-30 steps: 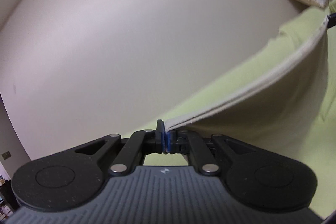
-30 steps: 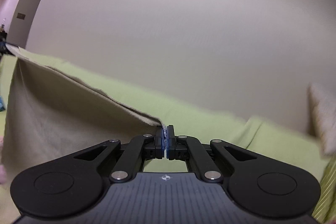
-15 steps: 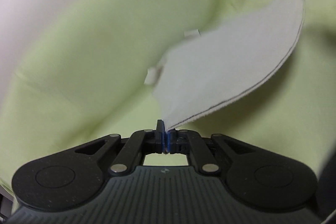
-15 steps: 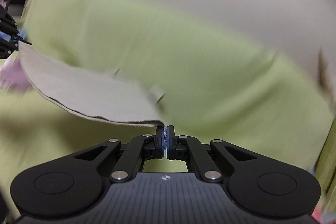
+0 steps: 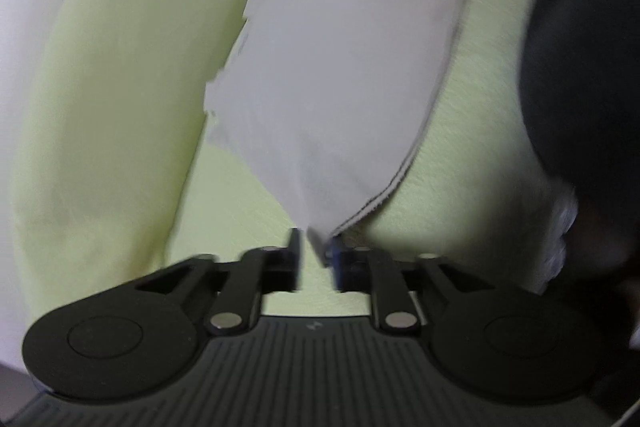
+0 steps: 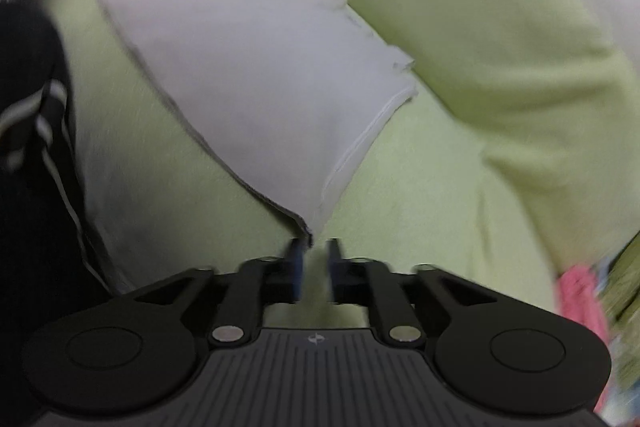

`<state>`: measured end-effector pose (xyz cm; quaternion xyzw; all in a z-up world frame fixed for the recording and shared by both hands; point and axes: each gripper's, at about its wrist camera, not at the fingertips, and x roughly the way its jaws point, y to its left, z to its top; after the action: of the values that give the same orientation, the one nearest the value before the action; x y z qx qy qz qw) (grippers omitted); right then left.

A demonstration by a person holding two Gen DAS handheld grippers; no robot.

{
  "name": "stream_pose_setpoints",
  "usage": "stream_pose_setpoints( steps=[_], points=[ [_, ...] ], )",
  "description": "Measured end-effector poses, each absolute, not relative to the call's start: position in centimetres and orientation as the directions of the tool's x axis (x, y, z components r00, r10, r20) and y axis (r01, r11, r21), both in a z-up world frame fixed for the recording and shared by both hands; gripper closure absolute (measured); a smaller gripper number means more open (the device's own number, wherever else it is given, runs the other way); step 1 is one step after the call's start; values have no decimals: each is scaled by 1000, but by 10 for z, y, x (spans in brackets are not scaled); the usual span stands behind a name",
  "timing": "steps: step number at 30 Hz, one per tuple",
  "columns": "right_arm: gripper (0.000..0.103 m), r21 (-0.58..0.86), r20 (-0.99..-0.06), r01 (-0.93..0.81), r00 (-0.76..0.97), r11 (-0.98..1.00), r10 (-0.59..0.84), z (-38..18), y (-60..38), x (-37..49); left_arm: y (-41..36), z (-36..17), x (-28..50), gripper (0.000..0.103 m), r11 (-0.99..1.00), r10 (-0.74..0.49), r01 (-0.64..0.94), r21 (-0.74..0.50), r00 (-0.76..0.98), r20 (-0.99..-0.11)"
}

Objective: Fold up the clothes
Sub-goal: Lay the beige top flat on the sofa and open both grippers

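The grey cloth [image 5: 340,75] lies spread on the green sofa [image 5: 120,87], its far edge against the sofa's backrest. The left gripper [image 5: 316,259] has its jaws parted by a narrow gap, a cloth corner just at that gap. The right gripper [image 6: 314,263] also has its jaws narrowly apart, the other near corner [image 6: 308,227] at its left finger.

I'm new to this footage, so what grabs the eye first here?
The pale grey garment spread over the light green sofa, running away from both cameras. Each open claw, left and right, has a corner of the garment at its fingertips. A pink cloth peeks in at the right view's lower right.
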<state>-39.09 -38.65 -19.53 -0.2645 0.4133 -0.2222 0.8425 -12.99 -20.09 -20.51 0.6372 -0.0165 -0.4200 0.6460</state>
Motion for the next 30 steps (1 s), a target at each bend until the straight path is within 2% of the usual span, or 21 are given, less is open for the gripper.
stream_pose_setpoints(
  steps=[1,8,9,10,11,12,13,14,17,19,23,30],
  points=[
    [54,-661,-557,138,569,738,-605,-201,-378,-384,-197,-210,-134,71,-189,-577,487,853,647,-498],
    [58,-823,-445,18,599,568,-665,-223,-346,-352,-198,-242,-142,72,-289,-612,330,899,658,-438],
    [62,-837,-431,11,603,546,-671,-225,-347,-350,-200,-244,-141,77,-295,-610,321,900,662,-436],
    [65,-850,-424,-5,602,527,-677,-227,-348,-348,-202,-244,-139,89,-302,-605,317,899,666,-437],
    [69,-861,-418,-22,600,509,-682,-229,-349,-346,-203,-244,-138,95,-310,-596,316,897,670,-442],
    [77,-870,-411,-36,601,491,-685,-230,-350,-346,-200,-241,-141,98,-316,-593,312,896,672,-443],
    [84,-880,-404,-49,601,472,-690,-232,-352,-346,-197,-240,-144,98,-318,-595,307,897,672,-440],
    [87,-887,-399,-66,604,456,-689,-233,-353,-346,-187,-235,-155,98,-318,-596,306,898,672,-440],
    [91,-907,-386,-129,634,400,-670,-239,-353,-348,-187,-232,-152,99,-316,-599,312,896,667,-444],
    [103,-910,-391,-173,655,376,-646,-245,-353,-339,-188,-232,-148,100,-319,-601,316,893,661,-449],
    [103,-860,-471,-187,646,474,-600,-235,-358,-347,-184,-231,-156,101,-335,-596,341,878,645,-478],
    [103,-815,-493,-96,631,571,-598,-215,-366,-364,-183,-222,-160,101,-319,-598,432,843,599,-533]
  ],
)
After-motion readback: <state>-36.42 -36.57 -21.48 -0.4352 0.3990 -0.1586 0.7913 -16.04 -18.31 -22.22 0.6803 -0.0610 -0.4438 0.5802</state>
